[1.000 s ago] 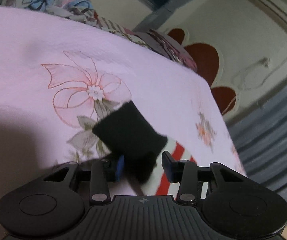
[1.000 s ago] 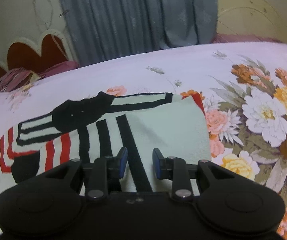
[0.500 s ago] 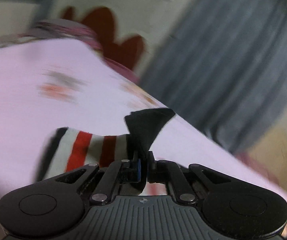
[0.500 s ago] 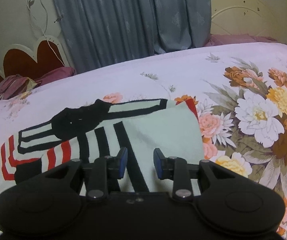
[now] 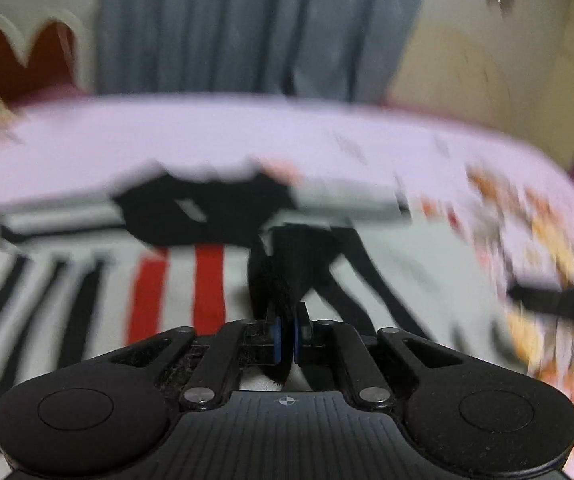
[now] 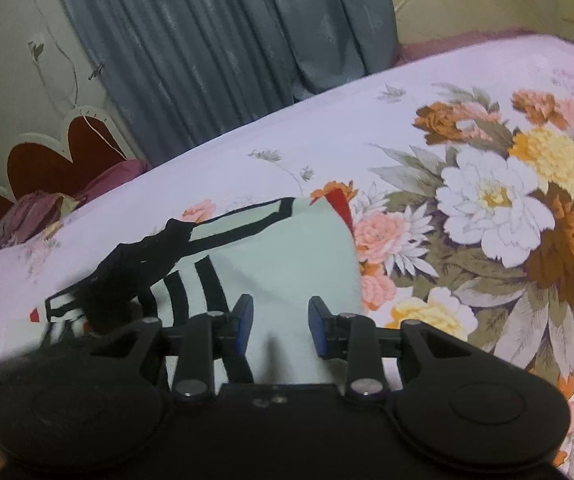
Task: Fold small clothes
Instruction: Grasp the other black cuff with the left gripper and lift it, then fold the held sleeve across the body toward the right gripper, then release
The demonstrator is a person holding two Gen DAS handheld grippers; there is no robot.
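The left gripper [image 5: 286, 334] has its fingers clenched on the black cuff [image 5: 287, 276] of the striped sweater [image 6: 287, 256], presumably to fold that sleeve across the body lying on the floral bed [image 6: 367, 128]; the right gripper [image 6: 280, 326], fingers parted and having just been opening with nothing pinched, hovers over the hem at six o'clock.

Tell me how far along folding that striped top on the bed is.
Done: one sleeve already lies folded across the striped top on the bed. In hand: the left gripper is shut on the black cuff over the top; the right gripper is open, jaws just widening, gripping nothing. Left: releasing the cuff and folding the body.
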